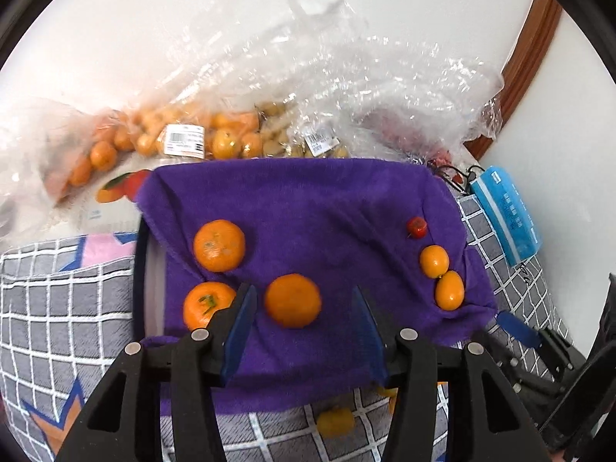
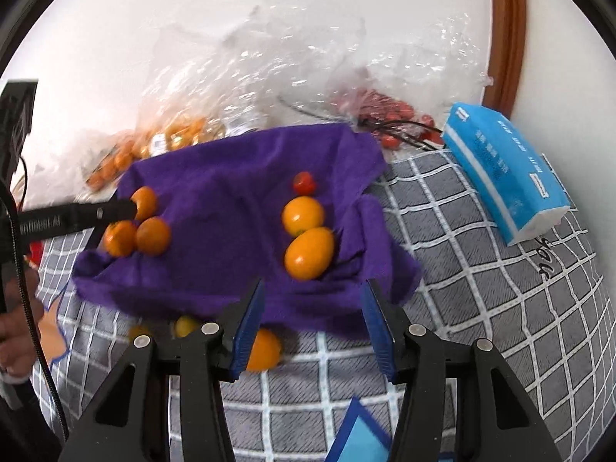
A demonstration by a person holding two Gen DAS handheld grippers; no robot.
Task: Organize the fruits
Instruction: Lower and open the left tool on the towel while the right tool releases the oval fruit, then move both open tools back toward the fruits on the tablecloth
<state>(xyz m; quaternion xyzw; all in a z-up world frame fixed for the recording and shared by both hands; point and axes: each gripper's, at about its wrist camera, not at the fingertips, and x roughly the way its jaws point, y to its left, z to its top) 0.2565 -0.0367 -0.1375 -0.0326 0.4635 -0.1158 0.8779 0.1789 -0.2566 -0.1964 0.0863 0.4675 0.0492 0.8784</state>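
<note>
A purple cloth point(image 1: 308, 208) point(image 2: 231, 192) lies over a tray on the checked bed cover. Three mandarins sit on its left: one point(image 1: 218, 245), one point(image 1: 206, 306), and one point(image 1: 292, 300) just ahead of my open, empty left gripper point(image 1: 304, 300). On the right lie two small kumquats point(image 1: 434, 261) point(image 1: 449, 290) and a cherry tomato point(image 1: 417, 227). In the right wrist view the kumquats point(image 2: 303, 215) point(image 2: 309, 253) and the tomato point(image 2: 304, 183) lie ahead of my open, empty right gripper point(image 2: 312, 292). The left gripper point(image 2: 115, 208) reaches over the mandarins point(image 2: 153, 235).
Clear plastic bags of small oranges point(image 1: 227, 138) point(image 2: 173, 134) and cherry tomatoes point(image 2: 396, 115) lie behind the cloth by the white wall. A blue tissue pack point(image 1: 504, 215) point(image 2: 504, 169) lies at the right. Loose yellow fruits point(image 2: 261, 350) point(image 1: 335, 421) lie on the bed cover point(image 2: 481, 269) before the cloth.
</note>
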